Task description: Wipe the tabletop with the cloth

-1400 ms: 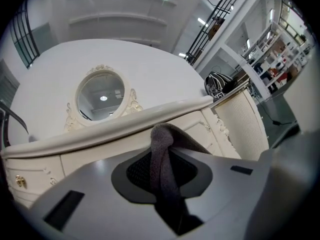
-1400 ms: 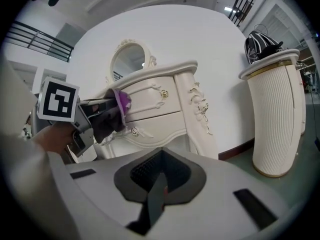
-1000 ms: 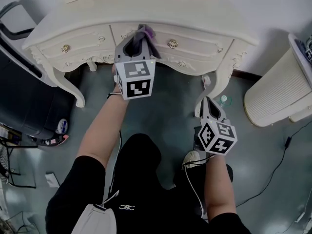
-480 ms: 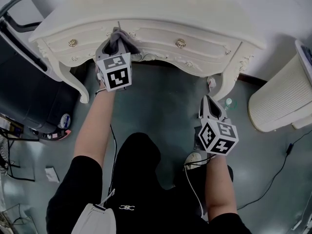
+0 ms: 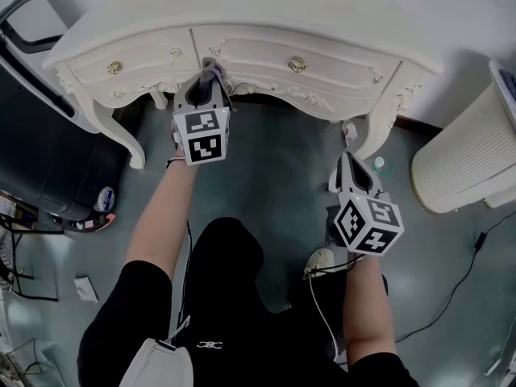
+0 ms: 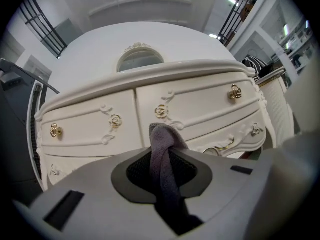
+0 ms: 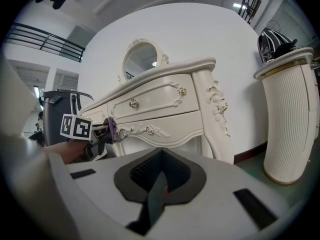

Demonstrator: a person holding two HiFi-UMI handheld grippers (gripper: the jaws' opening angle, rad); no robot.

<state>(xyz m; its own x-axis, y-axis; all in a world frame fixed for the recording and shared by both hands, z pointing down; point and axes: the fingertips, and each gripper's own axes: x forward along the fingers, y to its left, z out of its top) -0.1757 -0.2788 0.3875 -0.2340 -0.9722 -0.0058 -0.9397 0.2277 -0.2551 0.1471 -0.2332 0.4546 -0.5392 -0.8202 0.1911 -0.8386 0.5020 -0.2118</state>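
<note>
A cream dressing table (image 5: 242,10) stands ahead of me, with its tabletop at the top of the head view. My left gripper (image 5: 206,93) is shut on a grey-purple cloth (image 5: 213,72) and sits just below the drawer fronts. In the left gripper view the cloth (image 6: 165,154) sticks up from between the jaws of that gripper (image 6: 163,160), in front of the drawers (image 6: 190,101). My right gripper (image 5: 350,161) hangs lower, near the table's right leg (image 5: 377,127), shut with nothing in it. In the right gripper view, past the right gripper (image 7: 160,176), are the left gripper (image 7: 97,138) and the cloth (image 7: 113,127).
A white ribbed bin (image 5: 472,143) stands at the right. A dark chair (image 5: 40,151) is at the left. Cables (image 5: 322,297) and a small bottle (image 5: 379,165) lie on the grey floor. An oval mirror (image 6: 140,59) rises behind the tabletop.
The left gripper with the cloth swung left along the drawer front, then came back right and a little lower. The right gripper has barely moved.
</note>
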